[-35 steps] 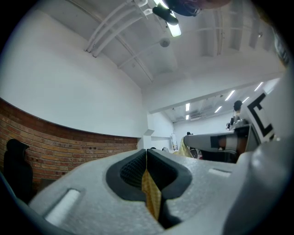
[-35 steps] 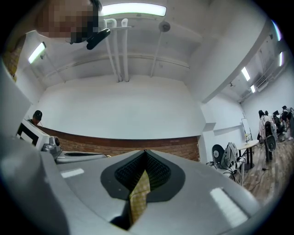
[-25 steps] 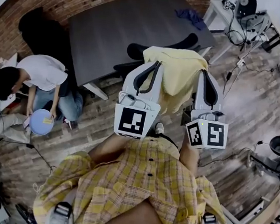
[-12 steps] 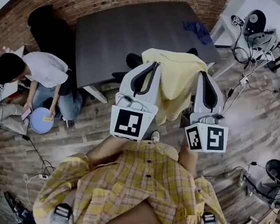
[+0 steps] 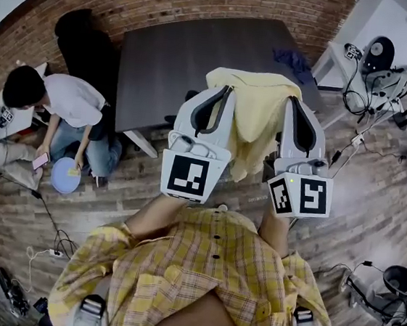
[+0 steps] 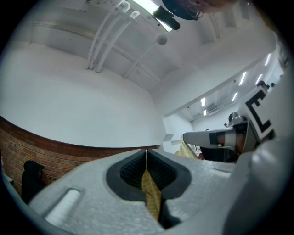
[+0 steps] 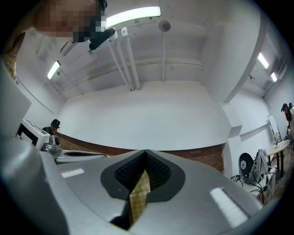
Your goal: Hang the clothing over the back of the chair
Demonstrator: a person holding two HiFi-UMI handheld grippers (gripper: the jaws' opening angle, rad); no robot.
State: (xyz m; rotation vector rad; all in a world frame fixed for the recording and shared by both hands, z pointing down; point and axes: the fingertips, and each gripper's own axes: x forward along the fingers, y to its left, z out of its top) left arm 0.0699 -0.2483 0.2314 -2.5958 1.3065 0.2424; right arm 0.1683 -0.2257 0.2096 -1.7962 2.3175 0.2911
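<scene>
**Garment aloft in both grippers, nothing draped yet**

Head view. The left gripper (image 5: 224, 89) and right gripper (image 5: 292, 100) are raised side by side. The garment (image 5: 257, 110), pale yellow, spans their tips and hangs down in the gap between them. It is in the air, in front of the dark table (image 5: 202, 49), resting on nothing. Of the chair (image 5: 191, 95) only a dark sliver shows, just beside the left gripper. Its back is hidden behind cloth and grippers. A seated person (image 5: 64, 106) is on the floor, well apart to the left.

Left gripper view. The camera looks up toward the ceiling. The jaws are pressed together on a fold of the garment, and a yellow checked strip trails from between the pads.

Right gripper view. The same here: the jaws are clamped on a checked fold, with wall and ceiling beyond.

Reading. This looks like the carry step, with the drape not yet begun. The next move probably calls for bringing both grippers forward over the chair back. They should stay level and apart so the cloth remains spread. Then lower until the middle of the cloth lies across the top of the back, and only then let both jaws go.
</scene>
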